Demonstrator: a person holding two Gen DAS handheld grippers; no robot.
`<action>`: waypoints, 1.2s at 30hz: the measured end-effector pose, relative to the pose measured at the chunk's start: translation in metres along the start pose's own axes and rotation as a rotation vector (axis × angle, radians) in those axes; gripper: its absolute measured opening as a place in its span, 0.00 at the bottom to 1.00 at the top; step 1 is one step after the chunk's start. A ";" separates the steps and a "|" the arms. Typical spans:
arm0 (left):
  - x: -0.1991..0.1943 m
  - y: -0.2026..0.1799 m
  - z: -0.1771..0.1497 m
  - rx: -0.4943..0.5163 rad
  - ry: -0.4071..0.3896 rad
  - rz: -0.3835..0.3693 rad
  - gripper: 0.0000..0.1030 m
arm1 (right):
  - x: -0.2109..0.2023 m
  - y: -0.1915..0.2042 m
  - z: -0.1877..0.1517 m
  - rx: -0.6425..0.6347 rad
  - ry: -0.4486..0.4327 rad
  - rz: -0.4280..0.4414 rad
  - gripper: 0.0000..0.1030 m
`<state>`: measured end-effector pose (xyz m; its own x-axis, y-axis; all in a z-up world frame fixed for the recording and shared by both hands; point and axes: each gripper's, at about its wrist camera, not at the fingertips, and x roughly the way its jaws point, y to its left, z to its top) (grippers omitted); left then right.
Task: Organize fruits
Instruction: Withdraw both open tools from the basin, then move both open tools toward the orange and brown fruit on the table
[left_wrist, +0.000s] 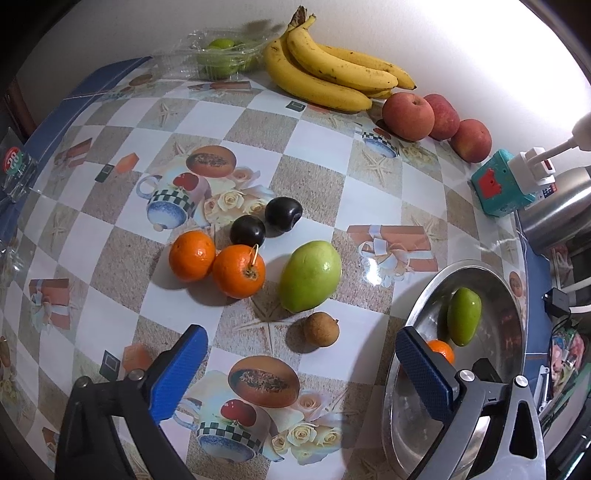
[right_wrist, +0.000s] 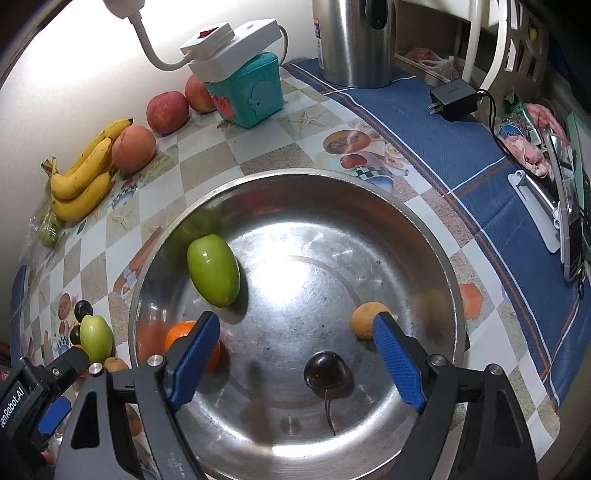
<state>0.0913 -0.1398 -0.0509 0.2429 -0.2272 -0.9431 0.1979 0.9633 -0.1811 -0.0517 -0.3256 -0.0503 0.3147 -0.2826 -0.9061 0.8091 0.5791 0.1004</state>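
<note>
The right gripper (right_wrist: 295, 354) hangs over the steel bowl (right_wrist: 424, 236) with its blue fingers (right_wrist: 195, 354) spread wide and nothing between the pads; a dark plum (right_wrist: 327, 369) lies free on the bowl floor just below the gap, its stem trailing toward six o'clock. Around it in the bowl sit a tangerine (right_wrist: 177, 336) at nine o'clock, a green mango (right_wrist: 212, 269) at ten with its long axis running from ten to four, and a small brown fruit (right_wrist: 364, 319) at two. The left gripper (left_wrist: 301, 369) likewise stands fully open and empty above the counter (left_wrist: 314, 184). Still out there, near its fingers, are a brown round fruit (left_wrist: 320, 328), a larger green mango (left_wrist: 309, 275) whose long axis points from seven to one, two tangerines (left_wrist: 238, 271) and two plums (left_wrist: 282, 214). By my reckoning four fruits are in and six loose ones remain.
</note>
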 end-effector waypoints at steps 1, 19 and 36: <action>0.001 0.000 0.000 -0.003 0.004 -0.001 1.00 | 0.000 0.000 0.000 -0.002 0.001 0.000 0.83; -0.004 0.007 0.000 -0.022 -0.004 -0.020 1.00 | -0.012 0.012 -0.003 -0.035 -0.042 0.060 0.96; -0.023 0.027 0.012 -0.028 -0.063 -0.035 1.00 | -0.026 0.028 -0.008 -0.039 -0.099 0.176 0.96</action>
<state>0.1025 -0.1108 -0.0310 0.2959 -0.2687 -0.9167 0.1807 0.9580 -0.2225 -0.0409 -0.2959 -0.0268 0.4986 -0.2475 -0.8308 0.7182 0.6546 0.2360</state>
